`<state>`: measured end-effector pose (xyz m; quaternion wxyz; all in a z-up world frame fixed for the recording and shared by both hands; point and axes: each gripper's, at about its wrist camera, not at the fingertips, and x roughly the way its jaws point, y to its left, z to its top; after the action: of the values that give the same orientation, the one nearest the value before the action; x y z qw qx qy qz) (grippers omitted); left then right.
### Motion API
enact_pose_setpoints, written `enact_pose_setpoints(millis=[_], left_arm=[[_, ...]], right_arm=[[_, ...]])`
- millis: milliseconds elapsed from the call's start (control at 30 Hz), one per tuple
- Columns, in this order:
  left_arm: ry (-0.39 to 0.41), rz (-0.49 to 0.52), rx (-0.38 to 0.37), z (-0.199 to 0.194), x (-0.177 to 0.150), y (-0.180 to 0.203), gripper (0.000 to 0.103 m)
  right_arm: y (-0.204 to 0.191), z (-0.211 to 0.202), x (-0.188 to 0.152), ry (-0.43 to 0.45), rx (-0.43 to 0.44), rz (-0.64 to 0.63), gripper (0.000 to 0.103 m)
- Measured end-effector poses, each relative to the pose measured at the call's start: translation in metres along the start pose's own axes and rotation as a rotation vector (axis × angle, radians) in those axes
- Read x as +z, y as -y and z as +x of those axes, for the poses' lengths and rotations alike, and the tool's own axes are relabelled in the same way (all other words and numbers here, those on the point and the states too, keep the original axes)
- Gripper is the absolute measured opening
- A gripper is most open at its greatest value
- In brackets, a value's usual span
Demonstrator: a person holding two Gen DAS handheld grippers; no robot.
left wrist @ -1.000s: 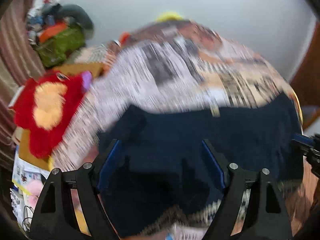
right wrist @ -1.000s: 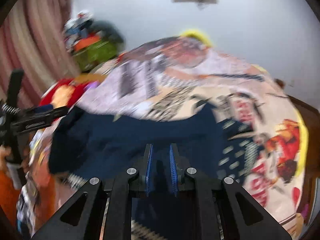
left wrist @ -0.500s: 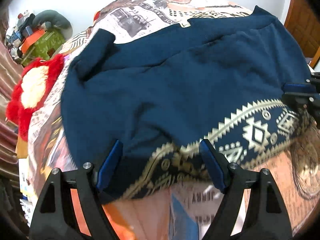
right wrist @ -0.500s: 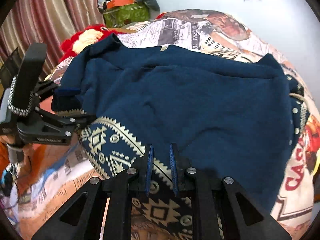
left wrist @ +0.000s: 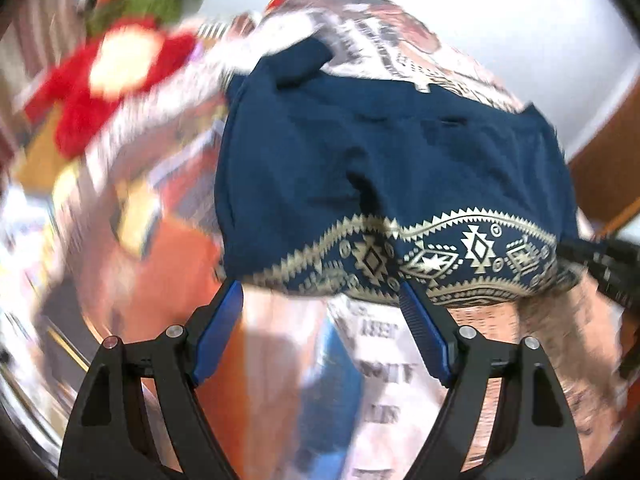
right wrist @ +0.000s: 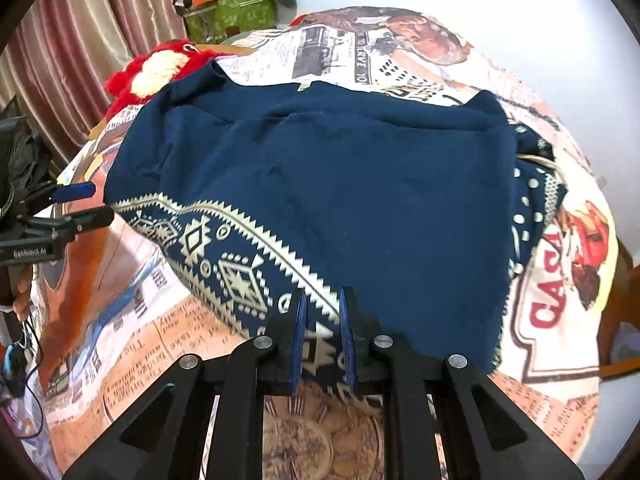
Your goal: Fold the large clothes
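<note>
A large navy garment [right wrist: 360, 184] with a cream patterned hem band [right wrist: 224, 256] lies spread on the bed; it also shows in the left wrist view [left wrist: 384, 152]. My right gripper [right wrist: 322, 316] is shut on the hem near its front edge. My left gripper [left wrist: 320, 304] is open and empty, just short of the hem's left end, and it shows at the left edge of the right wrist view [right wrist: 76, 204].
The bed carries a newspaper-print sheet [right wrist: 400, 56]. A red and cream plush toy [right wrist: 156, 68] lies at the bed's far left. A green box with clutter [right wrist: 228, 12] stands behind it by the curtain [right wrist: 80, 40]. A wooden door [left wrist: 608, 168] is at right.
The left gripper has pulled back off the garment and now hangs in front of the hem, open. The right gripper stays shut on the hem, which lies flatter on the bed.
</note>
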<state>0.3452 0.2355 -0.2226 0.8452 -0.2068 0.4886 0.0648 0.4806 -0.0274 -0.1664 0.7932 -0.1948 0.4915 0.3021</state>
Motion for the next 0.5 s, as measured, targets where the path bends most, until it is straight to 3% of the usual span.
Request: enact_pose_setpoints(millis=[267,367,500], left_arm=[[-0.132,-0.403,-0.299,0.046,-0.03,-0.035,0.08],[-0.125,-0.49,-0.343,0.064,-0.028,-0.042,0.08],[-0.089,-0.59,-0.428,0.079,-0.022,-0.048,0.08]], right_arm=[[-0.006,-0.009,-0.012,0.01,0.016,-0.015,0.013],[0.001,0.009,-0.014,-0.038,0.014,0.012,0.013],[0.021,0.022,-0.017,-0.047,0.104,0.122,0.013]])
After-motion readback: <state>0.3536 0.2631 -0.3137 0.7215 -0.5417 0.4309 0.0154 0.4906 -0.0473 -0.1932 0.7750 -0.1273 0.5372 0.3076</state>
